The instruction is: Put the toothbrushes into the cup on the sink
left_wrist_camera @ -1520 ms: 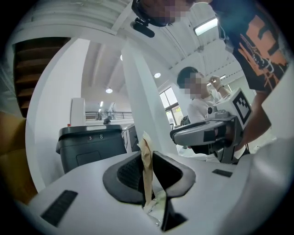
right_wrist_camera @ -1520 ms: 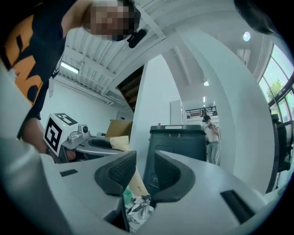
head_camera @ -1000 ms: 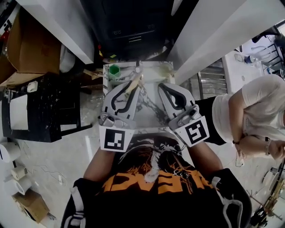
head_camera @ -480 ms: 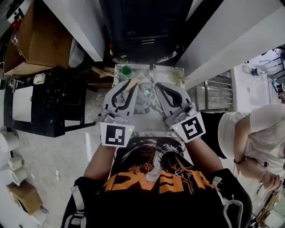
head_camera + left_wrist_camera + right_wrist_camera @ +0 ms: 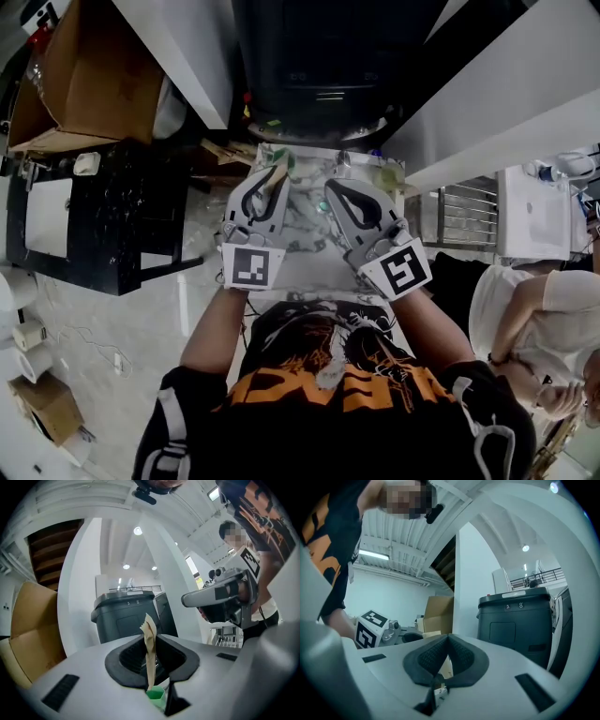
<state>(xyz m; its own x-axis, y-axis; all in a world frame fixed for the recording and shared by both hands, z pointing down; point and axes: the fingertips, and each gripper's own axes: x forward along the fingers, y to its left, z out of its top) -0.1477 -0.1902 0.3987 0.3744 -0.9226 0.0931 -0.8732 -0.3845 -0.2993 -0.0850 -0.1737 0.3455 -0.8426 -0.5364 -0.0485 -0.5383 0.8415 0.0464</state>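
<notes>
while the left gripper (image 5: 151, 662) has its jaws closed part-way on a toothbrush (image 5: 149, 631) in a tan paper wrapper, the right gripper (image 5: 446, 654) sits alongside with its jaws pressed together and nothing between them. toothbrush: pinched between the black pads, long axis roughly upright across the jaws in the left gripper view, crimped wrapper end pointing up and the lower end pointing down toward the cup (image 5: 155, 694). cup: green, hexagonal mouth, showing directly below the pads in the gap between the jaws, so it lies just beyond and under the left jaw tips. head view agrees: cup at the far end of the marbled sink worktop (image 5: 305, 246), right at the left tips, with the right gripper beside and slightly farther off. left hand is the nearer and the loaded one. cannot tell whether the lower end of the brush is already inside the rim. judgement: the next move is a short, straight descent along the brush's own axis, then release.
</notes>
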